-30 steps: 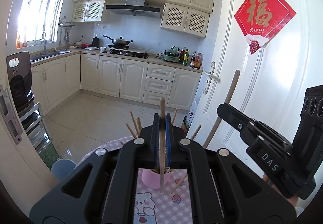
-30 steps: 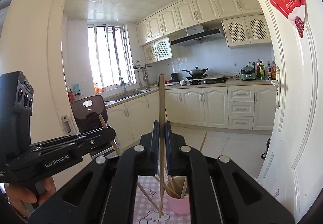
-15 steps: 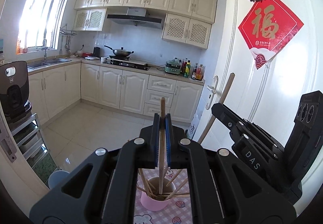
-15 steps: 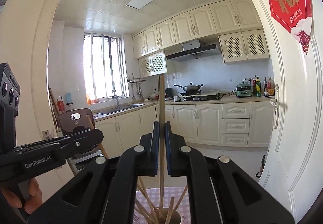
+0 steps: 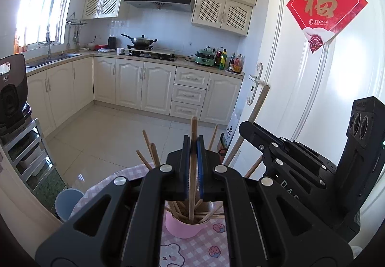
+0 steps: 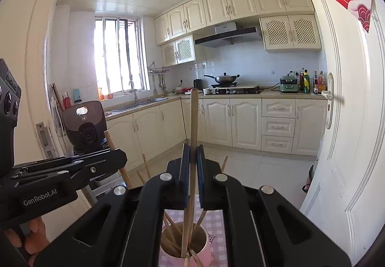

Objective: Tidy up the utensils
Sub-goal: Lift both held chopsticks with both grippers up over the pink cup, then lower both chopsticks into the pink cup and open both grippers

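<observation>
My left gripper (image 5: 193, 146) pinches one wooden chopstick (image 5: 192, 170) upright between its blue pads (image 5: 185, 166), the lower end reaching down into the pink cup (image 5: 185, 226). More chopsticks (image 5: 149, 146) lean out of that cup at different angles. The cup stands on a pink checked tablecloth (image 5: 192, 250). My right gripper (image 5: 250, 132) sits just to the right, clamping a second chopstick (image 5: 257, 108) that tilts toward the white door (image 5: 300, 74).

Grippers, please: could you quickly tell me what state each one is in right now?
Left gripper: closed on a chopstick.
Right gripper: closed on a chopstick.
</observation>
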### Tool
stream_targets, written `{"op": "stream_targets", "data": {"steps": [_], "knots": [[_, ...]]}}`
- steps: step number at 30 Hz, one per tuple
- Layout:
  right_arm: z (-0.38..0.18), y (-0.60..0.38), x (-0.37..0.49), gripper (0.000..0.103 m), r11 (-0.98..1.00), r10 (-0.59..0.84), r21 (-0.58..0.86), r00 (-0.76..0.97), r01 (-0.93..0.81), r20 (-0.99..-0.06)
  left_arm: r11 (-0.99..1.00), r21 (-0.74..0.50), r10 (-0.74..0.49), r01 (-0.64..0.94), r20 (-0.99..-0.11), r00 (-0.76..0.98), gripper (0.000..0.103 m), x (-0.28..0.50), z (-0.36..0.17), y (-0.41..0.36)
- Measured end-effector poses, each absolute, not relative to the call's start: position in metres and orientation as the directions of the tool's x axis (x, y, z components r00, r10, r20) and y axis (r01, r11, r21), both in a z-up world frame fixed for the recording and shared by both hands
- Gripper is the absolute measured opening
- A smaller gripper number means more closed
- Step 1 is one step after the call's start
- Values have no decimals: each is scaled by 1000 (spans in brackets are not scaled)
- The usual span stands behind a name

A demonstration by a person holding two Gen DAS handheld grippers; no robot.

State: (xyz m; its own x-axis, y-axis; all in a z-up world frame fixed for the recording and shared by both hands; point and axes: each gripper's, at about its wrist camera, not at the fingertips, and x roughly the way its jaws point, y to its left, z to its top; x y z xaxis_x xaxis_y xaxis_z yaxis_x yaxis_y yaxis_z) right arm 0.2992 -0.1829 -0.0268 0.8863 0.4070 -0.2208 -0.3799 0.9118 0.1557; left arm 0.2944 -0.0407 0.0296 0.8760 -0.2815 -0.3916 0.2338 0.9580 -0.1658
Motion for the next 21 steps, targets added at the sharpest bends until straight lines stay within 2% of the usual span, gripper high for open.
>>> {"op": "stream_targets", "data": {"steps": [13,21], "knots": [[-17,-179,294,5,913,407,149,879,-380,-249,950,-168,-311,263,-450,837,6,296,11,-44],[-15,-175,291,5,915,403,137,876,-380,-267,963,-135,-269,233,-447,853,7,289,16,-40]]}}
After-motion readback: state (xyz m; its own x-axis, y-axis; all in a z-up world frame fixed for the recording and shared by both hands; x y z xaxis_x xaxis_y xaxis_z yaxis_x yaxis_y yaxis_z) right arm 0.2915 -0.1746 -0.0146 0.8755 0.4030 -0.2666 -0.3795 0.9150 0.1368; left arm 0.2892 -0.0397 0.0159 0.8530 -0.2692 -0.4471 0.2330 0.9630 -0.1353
